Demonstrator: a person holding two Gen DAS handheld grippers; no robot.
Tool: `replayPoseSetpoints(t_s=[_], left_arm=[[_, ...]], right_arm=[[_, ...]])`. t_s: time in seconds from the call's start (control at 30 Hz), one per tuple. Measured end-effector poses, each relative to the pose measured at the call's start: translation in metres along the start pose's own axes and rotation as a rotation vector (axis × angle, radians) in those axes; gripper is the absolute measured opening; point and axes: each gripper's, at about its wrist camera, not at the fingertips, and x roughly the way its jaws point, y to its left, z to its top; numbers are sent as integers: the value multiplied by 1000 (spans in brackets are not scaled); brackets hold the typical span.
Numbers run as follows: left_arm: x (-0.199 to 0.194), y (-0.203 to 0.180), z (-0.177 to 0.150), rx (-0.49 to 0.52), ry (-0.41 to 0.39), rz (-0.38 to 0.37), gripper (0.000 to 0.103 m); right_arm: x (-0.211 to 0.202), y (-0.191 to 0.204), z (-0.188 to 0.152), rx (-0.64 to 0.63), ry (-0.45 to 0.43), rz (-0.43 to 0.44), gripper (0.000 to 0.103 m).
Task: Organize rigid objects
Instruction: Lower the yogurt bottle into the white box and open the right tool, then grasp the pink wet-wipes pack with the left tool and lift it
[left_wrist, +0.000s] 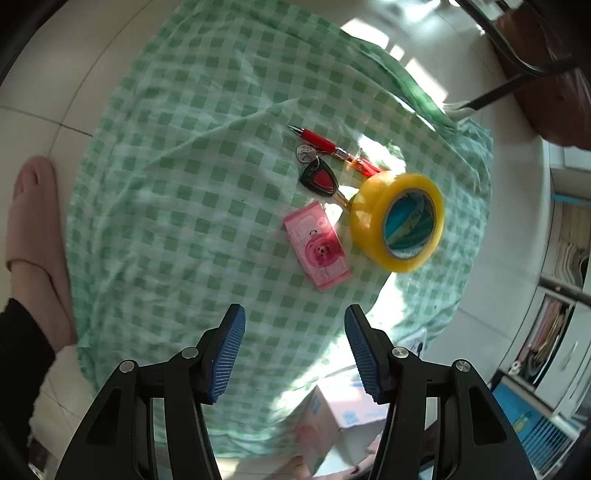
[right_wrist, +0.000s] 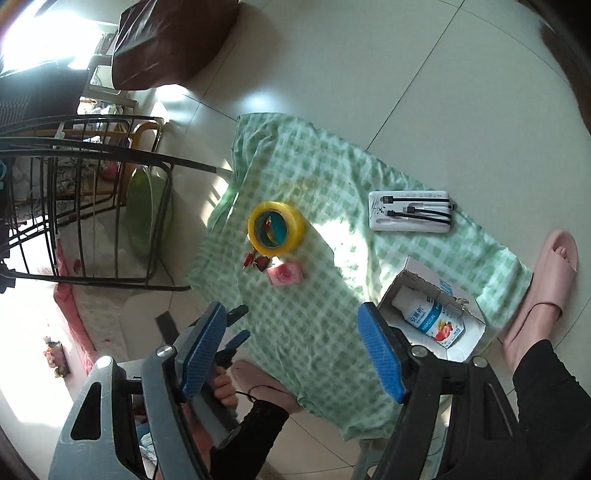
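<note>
Both grippers are hovering above a green checked cloth (right_wrist: 317, 177) spread on a tiled floor (right_wrist: 424, 74), and both are standing wide apart with nothing between the blue pads: the left gripper (left_wrist: 294, 350) is facing the cluster of small items, the right gripper (right_wrist: 291, 354) is hanging higher and farther back.

The loose items are lying together near one side of the cloth: a yellow tape roll (left_wrist: 397, 221), a pink packet (left_wrist: 317, 249) just beside it, a key fob (left_wrist: 319, 179) with its metal blade reaching toward the roll, and a red pen (left_wrist: 332, 149) beyond the fob. A white power bank (right_wrist: 410, 211) is sitting well apart, and an open carton (right_wrist: 432, 317) (a bottle (right_wrist: 428, 319) is already lying inside) is resting at the near edge.

The roll is looking stiff and fairly heavy; its glossy film may slip, so pinching across the ring wall, one pad inside the core, seems safest. The packet is probably light and a little yielding; taking it across its short sides should do. The pen is thin and may roll; the fob's ring may dangle.

The cloth is wrinkled and may drag or bunch under low pads. Open room is lying between the cluster and the carton; a chair frame (right_wrist: 92, 206) is standing close beyond the roll's side, and slippered feet (right_wrist: 543, 280) are flanking the cloth.
</note>
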Motion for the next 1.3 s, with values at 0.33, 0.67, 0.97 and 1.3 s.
replayPoseSetpoints(t_s=[0.33,0.67,0.97,1.3], left_arm=[[84,-12,18,-174,-2,-21,54],[131,-29,19,-163,38,94,66],[147,-26,-7,15,273,211,40],[36,-68,-71,294,343,-104,39]], right_arm=[[0,-40,1,86,87,8,75],[-7,-42,1,120,101,48,75],[-10,-43,1,130,94,41,75],[0,-23,-7,106,145,90,76]])
